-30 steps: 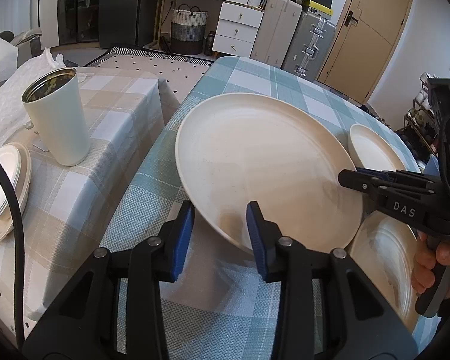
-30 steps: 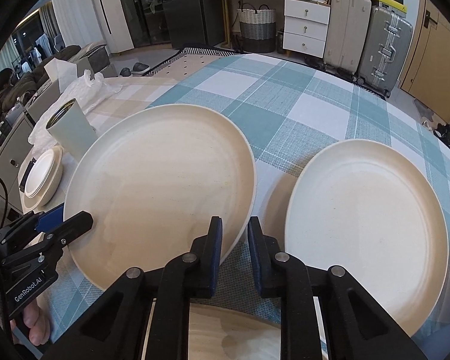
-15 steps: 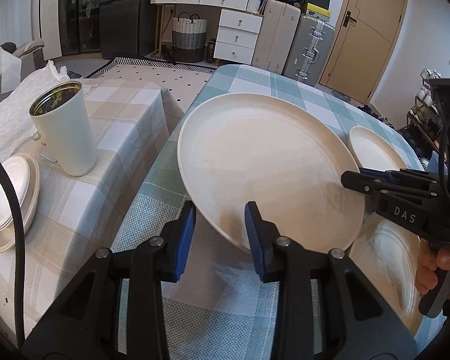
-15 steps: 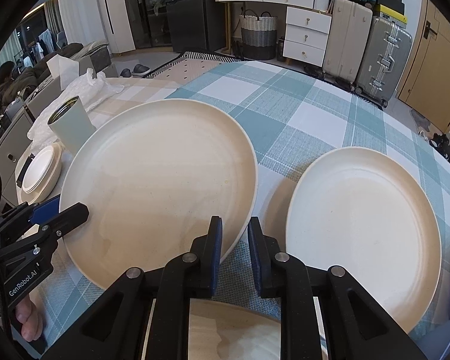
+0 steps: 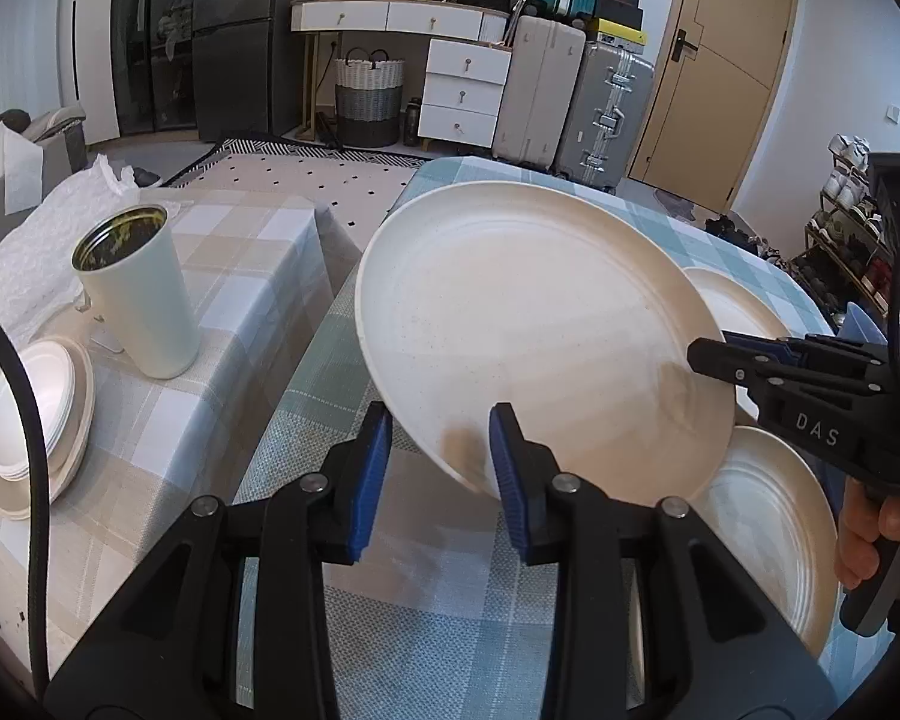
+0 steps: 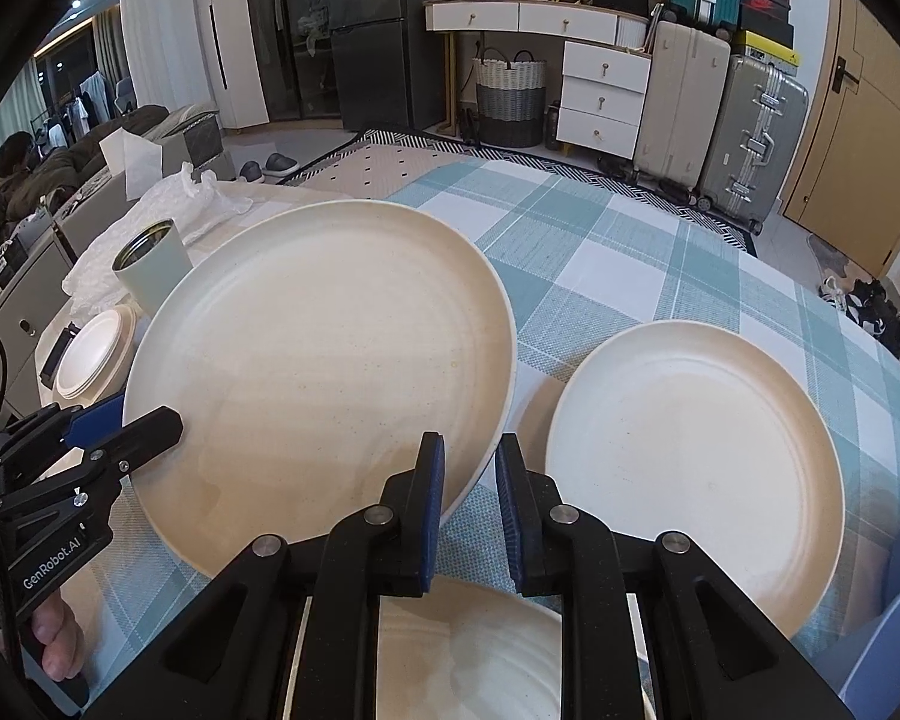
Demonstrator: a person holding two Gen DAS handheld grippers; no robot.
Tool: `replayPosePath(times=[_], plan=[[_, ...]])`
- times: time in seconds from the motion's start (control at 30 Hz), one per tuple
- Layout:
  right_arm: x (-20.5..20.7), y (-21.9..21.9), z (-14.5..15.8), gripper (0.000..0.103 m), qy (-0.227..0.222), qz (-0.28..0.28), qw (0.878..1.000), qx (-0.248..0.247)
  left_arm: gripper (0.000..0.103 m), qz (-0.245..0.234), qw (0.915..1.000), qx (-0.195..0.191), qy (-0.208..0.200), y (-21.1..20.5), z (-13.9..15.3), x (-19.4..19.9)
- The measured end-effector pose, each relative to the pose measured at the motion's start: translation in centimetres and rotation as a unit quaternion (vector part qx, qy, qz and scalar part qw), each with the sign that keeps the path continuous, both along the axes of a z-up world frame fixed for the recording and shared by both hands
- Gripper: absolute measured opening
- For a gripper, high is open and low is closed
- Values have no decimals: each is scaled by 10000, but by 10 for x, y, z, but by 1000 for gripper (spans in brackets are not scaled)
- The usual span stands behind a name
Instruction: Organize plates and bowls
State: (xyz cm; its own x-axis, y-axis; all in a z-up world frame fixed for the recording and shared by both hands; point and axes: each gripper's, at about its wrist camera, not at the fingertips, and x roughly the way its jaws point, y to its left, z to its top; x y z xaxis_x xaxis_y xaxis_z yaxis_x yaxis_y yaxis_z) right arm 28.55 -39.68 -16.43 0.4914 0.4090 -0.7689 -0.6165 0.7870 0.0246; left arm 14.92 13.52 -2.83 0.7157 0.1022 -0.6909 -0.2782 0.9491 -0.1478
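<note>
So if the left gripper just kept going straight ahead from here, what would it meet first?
Most likely the large plate: its near rim already sits between the left gripper fingers, raised and tilted above the table.

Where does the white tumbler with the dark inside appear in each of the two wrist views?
Left wrist view: the tumbler stands left of centre, on the beige checked cloth.
Right wrist view: the tumbler is upper left, partly hidden behind the lifted plate.
Shared landmark: the small stack of plates beside it.
</note>
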Motion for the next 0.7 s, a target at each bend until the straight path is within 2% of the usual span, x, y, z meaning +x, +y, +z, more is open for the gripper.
replayPosePath(times=[0.7], plan=[[-38,-44,41,18,-303,-367,9984,303,31,-397,9982,210,-405,-46,55,-32]])
